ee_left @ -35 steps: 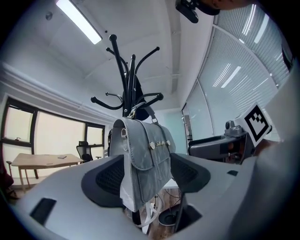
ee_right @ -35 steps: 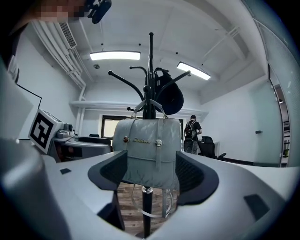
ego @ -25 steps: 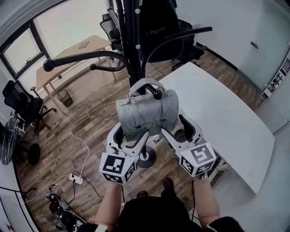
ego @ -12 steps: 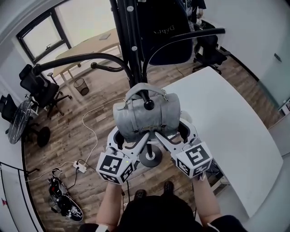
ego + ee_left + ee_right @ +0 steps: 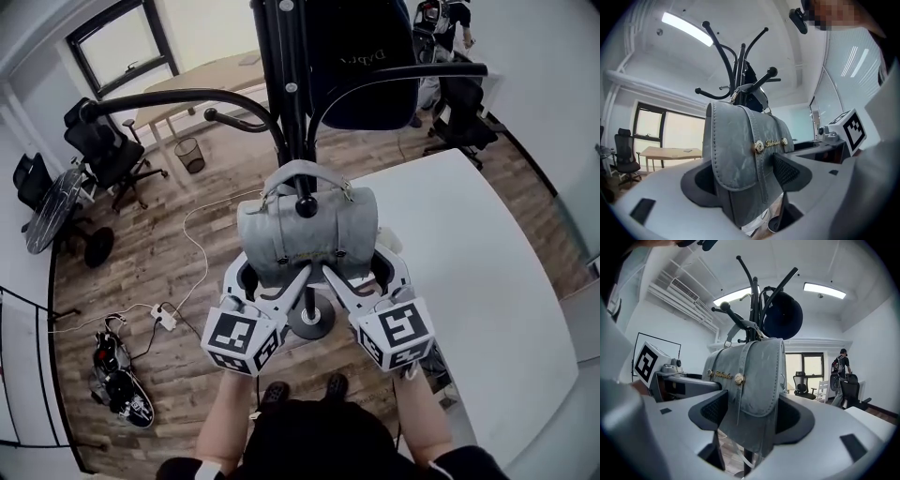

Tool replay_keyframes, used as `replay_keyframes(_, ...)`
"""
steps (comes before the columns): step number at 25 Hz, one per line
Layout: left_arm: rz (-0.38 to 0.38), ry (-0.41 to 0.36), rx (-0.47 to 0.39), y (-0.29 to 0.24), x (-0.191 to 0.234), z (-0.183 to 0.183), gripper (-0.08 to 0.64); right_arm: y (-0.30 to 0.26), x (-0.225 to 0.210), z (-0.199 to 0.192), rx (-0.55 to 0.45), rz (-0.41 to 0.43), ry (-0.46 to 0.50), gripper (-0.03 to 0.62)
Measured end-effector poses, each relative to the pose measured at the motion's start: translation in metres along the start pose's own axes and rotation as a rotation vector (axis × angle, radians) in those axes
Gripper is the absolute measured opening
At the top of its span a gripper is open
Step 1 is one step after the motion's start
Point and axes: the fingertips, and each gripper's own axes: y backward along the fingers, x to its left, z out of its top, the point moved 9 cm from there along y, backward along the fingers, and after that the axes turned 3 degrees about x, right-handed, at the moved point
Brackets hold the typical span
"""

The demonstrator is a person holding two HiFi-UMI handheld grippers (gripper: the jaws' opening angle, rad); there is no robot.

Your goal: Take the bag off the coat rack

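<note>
A grey handbag (image 5: 307, 234) with a gold clasp hangs by its handle (image 5: 302, 173) over a black knobbed hook (image 5: 305, 208) of the coat rack (image 5: 286, 75). My left gripper (image 5: 269, 278) is shut on the bag's lower left end and my right gripper (image 5: 364, 272) on its lower right end. In the left gripper view the bag (image 5: 740, 150) fills the gap of the left gripper (image 5: 745, 180). The right gripper view shows the bag (image 5: 757, 385) pinched the same way in the right gripper (image 5: 752, 416). In both views the handle still sits by the hook.
A white table (image 5: 487, 281) lies to the right, the rack's round base (image 5: 312, 323) just below the bag. A dark bag (image 5: 361, 66) hangs higher on the rack. Office chairs (image 5: 103, 150), a power strip (image 5: 161, 319) and cables are on the wooden floor at left. A person (image 5: 841, 366) stands far off.
Both grippers stay shut on the bag. The head view has swung, and the hook's knob now lies over the bag's middle instead of its right side.
</note>
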Motion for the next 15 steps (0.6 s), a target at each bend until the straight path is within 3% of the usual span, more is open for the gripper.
replay_keyframes(6,0.095,-0.021,-0.015,0.011,-0.016,0.004,0.341,0.007,-0.001,0.004,-0.005,0.047,0.022,0.296)
replay_keyframes(15,0.155,-0.049,-0.028,0.024,-0.035,0.014,0.33,0.021,0.0,0.012,-0.015,0.087,0.029,0.291)
